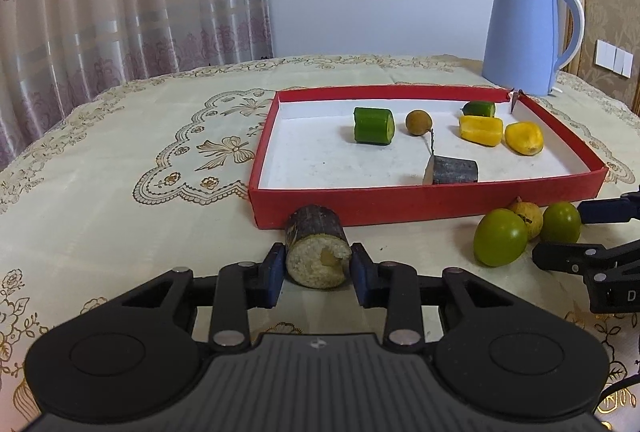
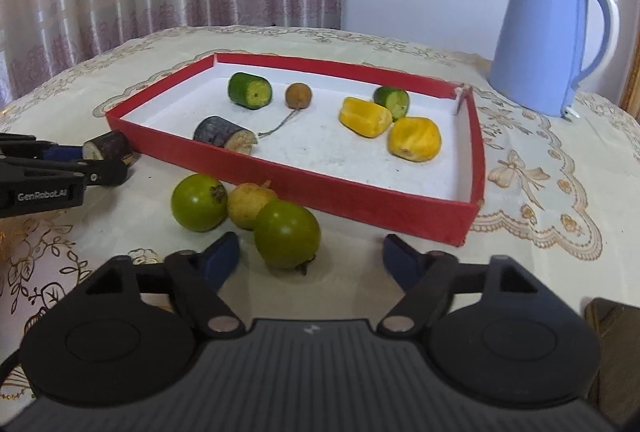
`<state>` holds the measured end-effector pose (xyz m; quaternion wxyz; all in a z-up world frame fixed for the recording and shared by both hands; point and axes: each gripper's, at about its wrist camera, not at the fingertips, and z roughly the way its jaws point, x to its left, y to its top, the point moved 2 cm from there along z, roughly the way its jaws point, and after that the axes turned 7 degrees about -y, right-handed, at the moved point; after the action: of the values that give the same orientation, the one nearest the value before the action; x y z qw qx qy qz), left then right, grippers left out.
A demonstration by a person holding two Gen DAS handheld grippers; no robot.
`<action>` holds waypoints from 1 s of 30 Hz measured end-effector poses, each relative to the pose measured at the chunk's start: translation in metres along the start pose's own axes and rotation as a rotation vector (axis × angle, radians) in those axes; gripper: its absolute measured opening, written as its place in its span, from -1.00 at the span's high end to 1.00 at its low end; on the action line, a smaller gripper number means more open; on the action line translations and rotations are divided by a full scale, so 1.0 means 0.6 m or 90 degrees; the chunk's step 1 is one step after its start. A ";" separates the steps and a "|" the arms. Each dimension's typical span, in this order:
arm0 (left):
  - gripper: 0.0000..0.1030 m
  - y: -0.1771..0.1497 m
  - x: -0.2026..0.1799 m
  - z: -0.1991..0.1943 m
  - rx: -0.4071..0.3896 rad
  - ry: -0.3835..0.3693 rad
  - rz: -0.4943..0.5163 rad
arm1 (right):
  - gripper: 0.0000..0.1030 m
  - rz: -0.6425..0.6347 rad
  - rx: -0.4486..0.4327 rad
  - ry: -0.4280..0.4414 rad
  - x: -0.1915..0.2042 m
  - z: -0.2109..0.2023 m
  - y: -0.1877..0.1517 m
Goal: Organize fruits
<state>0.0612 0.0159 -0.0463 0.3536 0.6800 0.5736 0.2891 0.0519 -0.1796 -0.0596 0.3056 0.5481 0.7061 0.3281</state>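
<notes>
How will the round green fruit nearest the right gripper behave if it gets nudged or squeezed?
The round green fruit will probably roll, being near-spherical on the flat tablecloth. Its smooth, glossy skin may slip between the pads. Unwrinkled, it looks firm.

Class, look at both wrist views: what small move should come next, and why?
Probably lift the dark cane piece over the red tray wall: the left gripper pads already press its sides, it lies just outside, and a matching piece is inside.
</notes>
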 end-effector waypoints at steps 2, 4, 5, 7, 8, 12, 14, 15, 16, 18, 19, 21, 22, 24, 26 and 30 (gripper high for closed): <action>0.35 0.000 0.000 0.000 0.000 0.002 0.001 | -0.29 -0.004 -0.003 0.007 0.001 0.000 0.001; 0.35 0.000 0.000 0.000 0.001 0.001 0.001 | -0.30 -0.003 -0.007 0.012 -0.001 0.001 -0.001; 0.35 0.000 0.000 0.000 0.000 0.000 0.000 | -0.31 0.001 -0.009 0.015 -0.002 0.000 -0.002; 0.34 0.000 -0.001 -0.001 -0.001 0.002 0.000 | -0.53 -0.002 -0.010 0.026 -0.001 0.001 -0.003; 0.34 0.000 -0.001 -0.001 -0.002 0.003 0.000 | -0.79 -0.005 -0.005 0.027 0.001 0.003 -0.003; 0.35 0.007 0.004 -0.012 -0.017 0.005 -0.006 | -1.00 -0.007 0.011 0.027 0.004 0.009 -0.005; 0.35 0.014 0.004 -0.019 -0.029 0.003 0.001 | -1.00 -0.005 0.011 0.028 0.004 0.009 -0.006; 0.35 0.020 0.003 -0.022 -0.034 0.000 0.006 | -1.00 -0.005 0.011 0.028 0.004 0.009 -0.006; 0.37 0.025 0.001 -0.025 -0.039 -0.002 0.009 | -1.00 -0.006 0.011 0.028 0.004 0.009 -0.006; 0.40 0.035 -0.003 -0.031 -0.051 -0.001 0.021 | -1.00 -0.005 0.011 0.028 0.004 0.009 -0.006; 0.40 0.040 -0.006 -0.033 -0.057 -0.001 0.026 | -1.00 -0.005 0.011 0.030 0.003 0.008 -0.006; 0.43 0.047 -0.010 -0.034 -0.064 -0.003 0.034 | -1.00 -0.004 0.010 0.036 0.001 0.008 -0.007; 0.46 0.050 -0.012 -0.034 -0.065 -0.002 0.036 | -1.00 -0.004 0.011 0.039 -0.001 0.008 -0.006; 0.60 0.052 -0.013 -0.031 -0.062 -0.005 0.036 | -1.00 0.003 0.012 0.046 -0.005 0.004 -0.006; 0.61 0.052 -0.012 -0.028 -0.059 -0.009 0.031 | -1.00 0.023 0.009 0.052 -0.011 0.003 -0.005; 0.65 0.047 -0.007 -0.025 -0.051 -0.009 0.028 | -0.86 0.018 0.004 0.022 -0.006 0.004 -0.005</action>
<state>0.0647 0.0116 -0.0147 0.3783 0.6797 0.5438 0.3150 0.0529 -0.1836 -0.0630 0.2872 0.5531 0.7045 0.3395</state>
